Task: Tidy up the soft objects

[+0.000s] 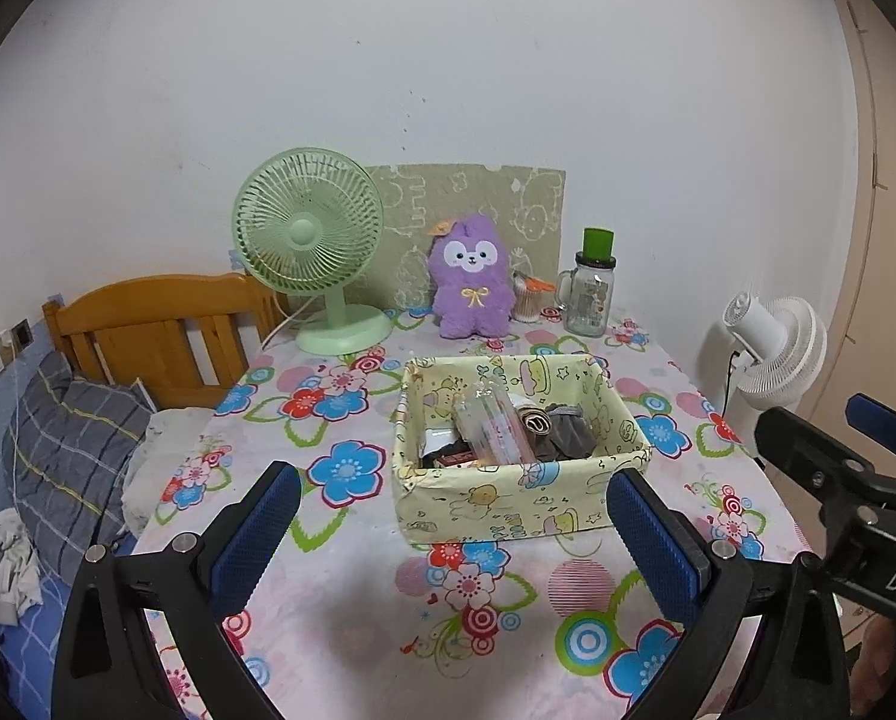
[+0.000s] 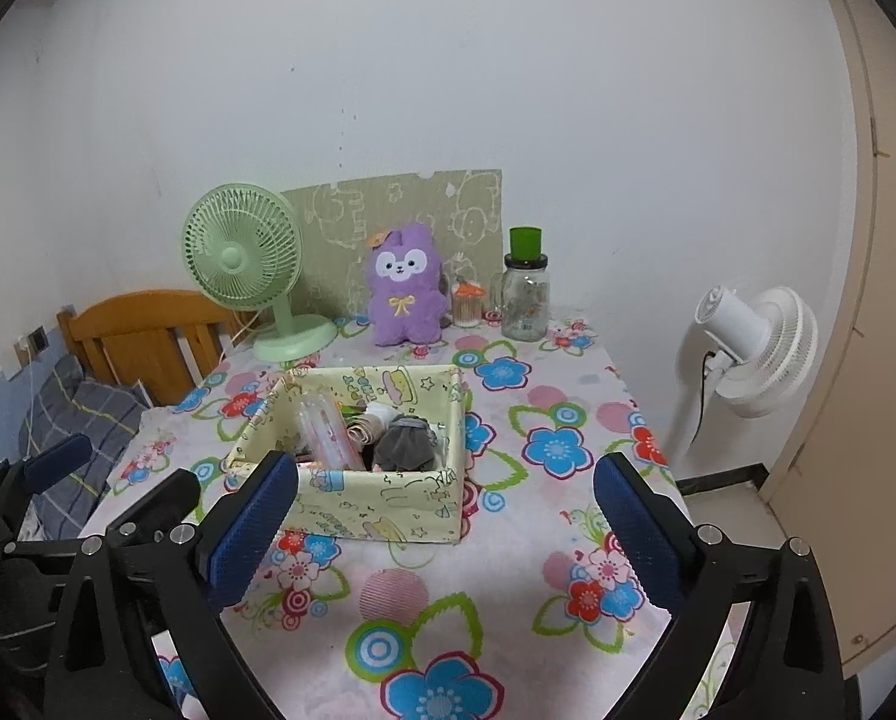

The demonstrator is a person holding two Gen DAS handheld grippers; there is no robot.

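The table (image 1: pixel 351 612), under a flowered cloth, fills both views and carries everything in play. At its centre stands the yellow fabric bin (image 1: pixel 508 498), open-topped, which makes it the likely home for the soft things. Inside lie a grey cloth bundle (image 1: pixel 568 429), a rolled beige piece (image 1: pixel 535 422) and a clear pink-printed packet (image 1: pixel 496 429), heaped loosely, not lined up.

At 12 o'clock from the bin, well apart from it, the purple plush toy (image 1: pixel 472 282) sits upright on the table's far edge, probably propped for display; as I read it, this is the 1 soft object not yet binned. The green desk fan (image 1: pixel 309 246) stands at 11 o'clock and the glass jar (image 1: pixel 589 294) at 1 o'clock, both hard items that should stay put.

The left gripper (image 1: pixel 454 528) hangs at 6 o'clock of the bin, jaws spread wide with nothing between them. The right gripper (image 2: pixel 444 516) does likewise, wide and empty, so 2 free tools are poised for a reach.
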